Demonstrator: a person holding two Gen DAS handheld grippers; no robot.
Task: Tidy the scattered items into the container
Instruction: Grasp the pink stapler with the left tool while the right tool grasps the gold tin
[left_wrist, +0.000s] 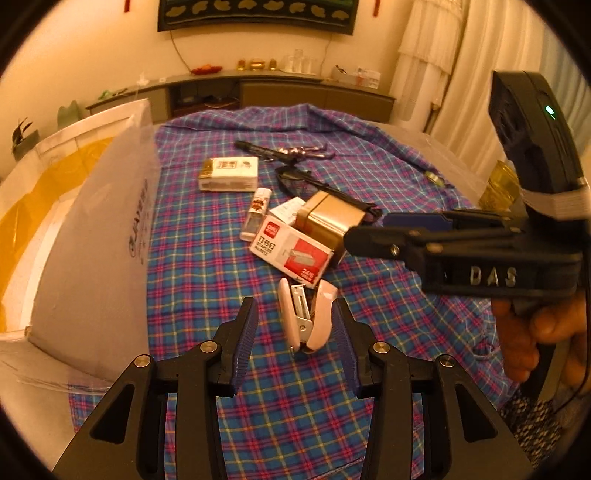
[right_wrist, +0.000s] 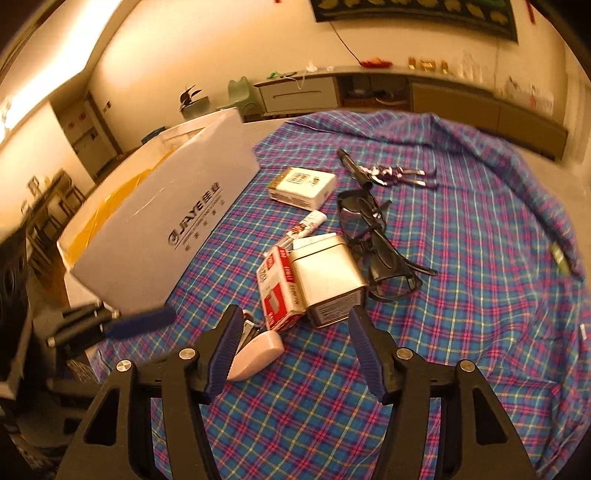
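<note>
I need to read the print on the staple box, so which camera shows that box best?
The left wrist view: the red and white staple box lies with its printed top facing the camera, fully visible. The right wrist view shows it foreshortened, squeezed against the gold tin, its print turned sideways.

a plaid cloth (left_wrist: 207, 266) is spread over the table; a long sideboard (left_wrist: 280, 92) is seen beyond its far edge.
</note>
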